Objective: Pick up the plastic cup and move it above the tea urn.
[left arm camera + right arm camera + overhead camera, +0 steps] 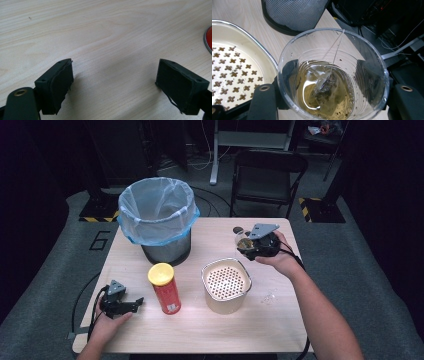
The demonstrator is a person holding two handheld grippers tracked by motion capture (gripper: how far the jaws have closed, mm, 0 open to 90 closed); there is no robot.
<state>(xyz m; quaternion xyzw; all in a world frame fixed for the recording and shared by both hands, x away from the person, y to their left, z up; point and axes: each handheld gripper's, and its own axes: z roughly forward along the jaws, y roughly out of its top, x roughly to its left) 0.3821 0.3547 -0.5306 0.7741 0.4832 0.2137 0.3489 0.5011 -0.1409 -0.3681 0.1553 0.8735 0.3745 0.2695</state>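
We held the clear cup (333, 75) of tea, teabag (325, 90) inside, pinched between our right gripper (256, 245) fingers beside the strainer pot (226, 285); left gripper (115, 85) fingers stood spread over the desk (100, 30); the red can (165, 290) label was unreadable

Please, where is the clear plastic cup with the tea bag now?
The clear plastic cup sits between the jaws of the right gripper, at the right of the high view, just behind the cream perforated strainer container.
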